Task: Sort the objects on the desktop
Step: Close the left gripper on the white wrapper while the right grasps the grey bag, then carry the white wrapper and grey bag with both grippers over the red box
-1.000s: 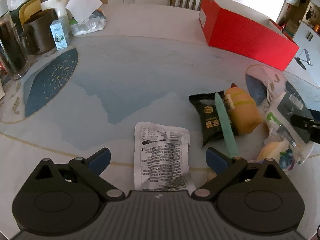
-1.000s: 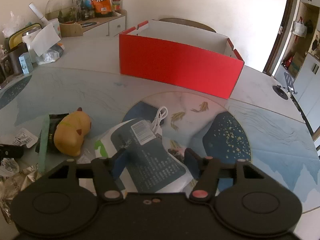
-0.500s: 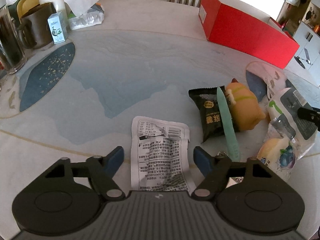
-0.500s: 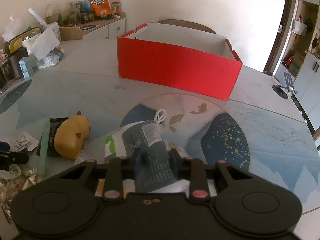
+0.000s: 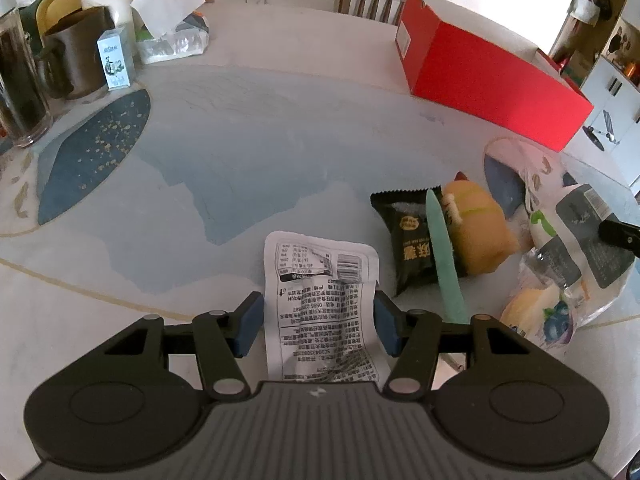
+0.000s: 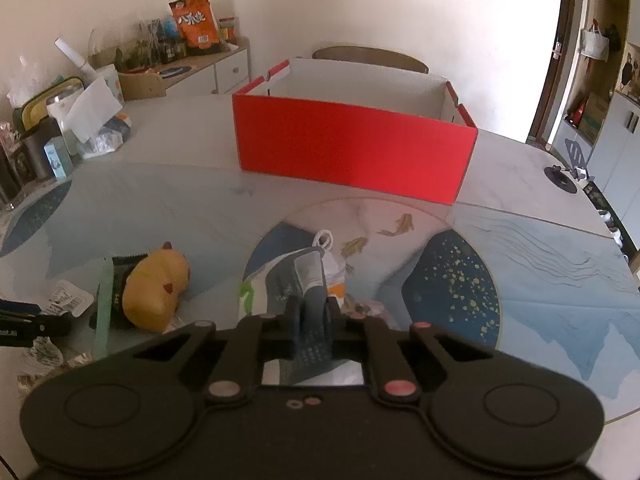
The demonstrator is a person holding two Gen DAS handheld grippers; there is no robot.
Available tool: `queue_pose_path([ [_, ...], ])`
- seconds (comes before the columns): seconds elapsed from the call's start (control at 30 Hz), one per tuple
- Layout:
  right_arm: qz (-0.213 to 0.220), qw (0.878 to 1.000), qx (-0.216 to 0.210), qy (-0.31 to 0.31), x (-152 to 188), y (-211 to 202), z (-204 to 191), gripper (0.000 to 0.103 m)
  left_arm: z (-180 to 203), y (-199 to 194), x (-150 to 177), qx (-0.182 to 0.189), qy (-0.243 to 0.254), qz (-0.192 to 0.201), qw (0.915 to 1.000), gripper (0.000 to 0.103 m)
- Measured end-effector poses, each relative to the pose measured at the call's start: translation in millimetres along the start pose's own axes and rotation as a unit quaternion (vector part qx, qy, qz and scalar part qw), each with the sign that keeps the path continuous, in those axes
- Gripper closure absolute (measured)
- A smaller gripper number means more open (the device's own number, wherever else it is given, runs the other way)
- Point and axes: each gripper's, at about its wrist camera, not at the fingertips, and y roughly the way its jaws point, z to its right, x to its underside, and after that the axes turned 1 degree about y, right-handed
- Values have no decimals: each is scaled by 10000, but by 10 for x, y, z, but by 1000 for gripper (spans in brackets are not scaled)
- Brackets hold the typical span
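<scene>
A white printed packet lies flat on the table between the blue pads of my left gripper. Its jaws are closing: the right pad meets the packet's edge, and the left pad still stands a little off it. My right gripper is shut on a dark grey and white plastic bag, pinching its near end into a fold. The same bag shows at the right of the left wrist view. An open red box stands farther back on the table.
A yellow plush toy, a black snack packet and a green strip lie between the two grippers. A white cable lies behind the bag. Mugs, a tissue pack and a small carton crowd the far left.
Both grippers' jaws have closed in. The left pads came in around the white packet. The right pads shut on the bag and bunched it up between them.
</scene>
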Motion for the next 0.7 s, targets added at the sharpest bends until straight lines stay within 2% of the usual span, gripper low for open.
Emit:
queue_pose_path([
  [0.23, 82, 9998, -72, 151, -61, -80, 30, 94, 11, -116, -86, -14, 8, 123, 9999, 46],
  [0.7, 194, 9985, -208, 472, -206, -213, 81, 94, 254, -327, -376, 334, 232, 408, 9983, 46],
])
